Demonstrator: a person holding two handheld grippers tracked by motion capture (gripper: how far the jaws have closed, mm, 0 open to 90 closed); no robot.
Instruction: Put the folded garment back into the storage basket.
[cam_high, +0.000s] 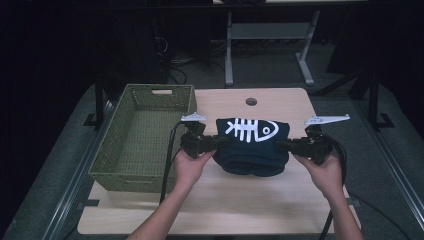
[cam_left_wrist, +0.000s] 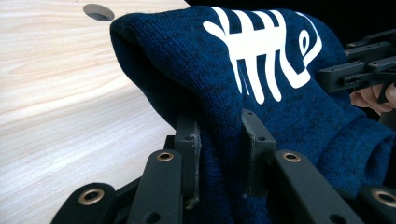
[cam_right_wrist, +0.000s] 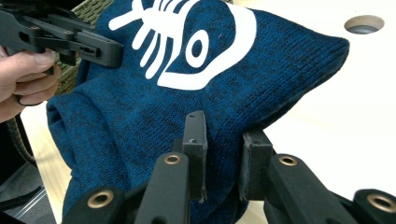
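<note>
Left gripper (cam_left_wrist: 219, 144): its jaws were pressed together on a thick fold of the sweater (cam_high: 252, 145) at the garment's left edge, with the knit bunched between the two black pads. In the high view the left gripper (cam_high: 220, 143) sat in the person's left hand (cam_high: 190, 167), and a cable ran down from it beside the forearm.
Right gripper (cam_right_wrist: 224, 154): its jaws pinched the sweater (cam_right_wrist: 187, 93) at the opposite, right edge, with cloth filling the gap between the pads. In the high view the right gripper (cam_high: 280, 145) was held by the right hand (cam_high: 325, 172).
Sweater: dark blue knit with a white fish-skeleton print (cam_high: 251, 130) on top; it lay folded at the middle of the table between the two grippers, its sides gathered where they held it, and whether its underside touched the wood I could not tell.
Sweater in the left gripper view: the sweater (cam_left_wrist: 261, 84) rose above the jaws, with the other gripper reaching in at the far right.
Basket (cam_high: 145, 135): an olive woven basket stood on the left part of the table, just beside the left gripper.
Table (cam_high: 220, 200): pale wood, with a round hole (cam_high: 251, 101) near its far edge.
Room: dim, with a grey floor, and a white desk frame (cam_high: 270, 30) stood beyond the table.
</note>
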